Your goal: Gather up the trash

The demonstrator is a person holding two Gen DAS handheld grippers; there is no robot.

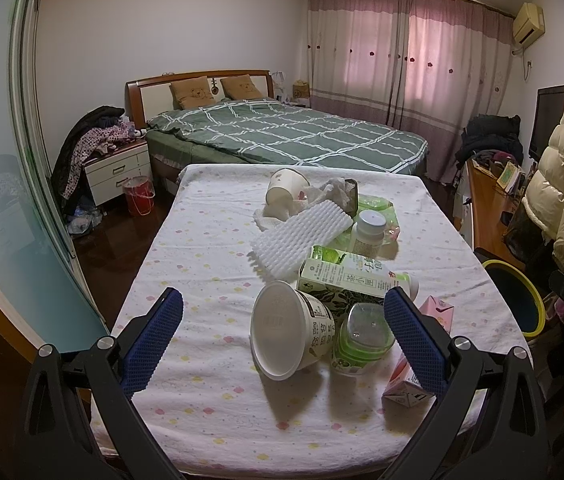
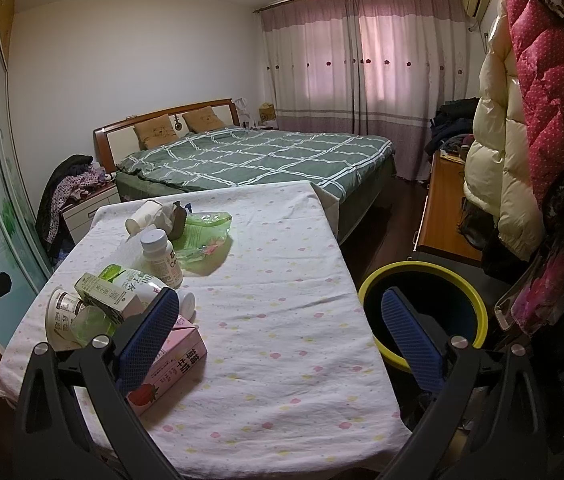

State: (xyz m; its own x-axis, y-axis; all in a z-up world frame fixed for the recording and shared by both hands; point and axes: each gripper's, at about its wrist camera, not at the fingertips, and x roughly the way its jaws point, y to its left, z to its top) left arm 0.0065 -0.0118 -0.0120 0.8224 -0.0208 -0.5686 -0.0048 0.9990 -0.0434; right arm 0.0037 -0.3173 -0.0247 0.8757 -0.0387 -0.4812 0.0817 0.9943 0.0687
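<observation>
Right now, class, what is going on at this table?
A person holds two grippers over a cloth-covered table piled with trash: a noodle cup, a green carton, a pink carton, a bottle. Both the left gripper and the right gripper have open jaws and hold nothing. A yellow-rimmed bin waits beside the table.

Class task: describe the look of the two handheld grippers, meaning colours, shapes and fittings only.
Both the left gripper and the right gripper match: two blue, dimple-textured rectangular pads on black angular linkage arms with triangular cut-outs, joined by round silver pivot bolts. No cables or sleeves show.
</observation>
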